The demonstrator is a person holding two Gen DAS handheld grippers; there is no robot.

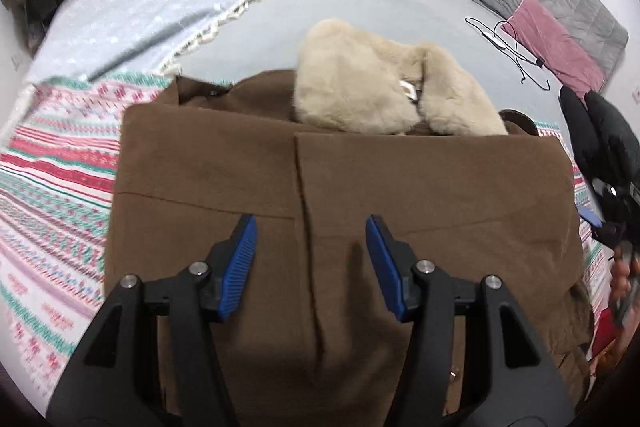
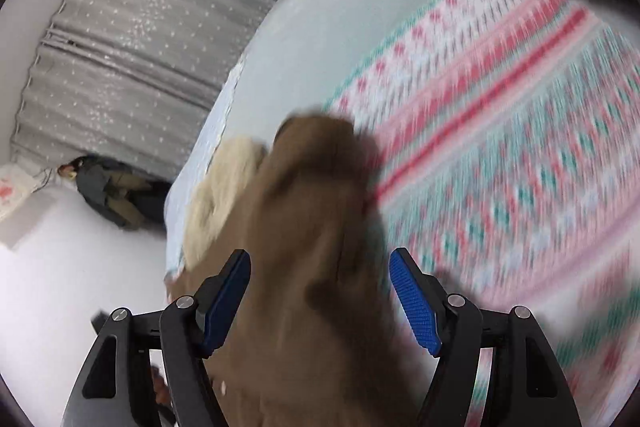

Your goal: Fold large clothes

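Coat (image 1: 400, 187) fabric, brown and already doubled over, lies flat on the bed directly under the left tool (image 1: 311, 259), whose blue pads stand apart with nothing pinched between them; the cloth only passes beneath the gap. From that tool the coat runs out toward 12 o'clock, its folded edge crossing from 9 to 3 o'clock, so the long axis of the bundle sits crosswise to the fingers. A vertical seam runs from the gap straight up to the fold. Beyond the fold, at 12 to 1 o'clock, the cream fur collar (image 1: 380, 87) rests on top of the brown cloth.

In the right wrist view the right tool (image 2: 320, 295) is likewise released, pads wide, with a blurred ridge of the same coat running between them toward 12 o'clock but not clamped. The fur shows at 10 o'clock there, and the patterned blanket (image 2: 520, 147) spreads from 1 to 4 o'clock.

Judging by this, both tools hang just above the near end of the coat, the left nearer its middle, the right at its side edge.
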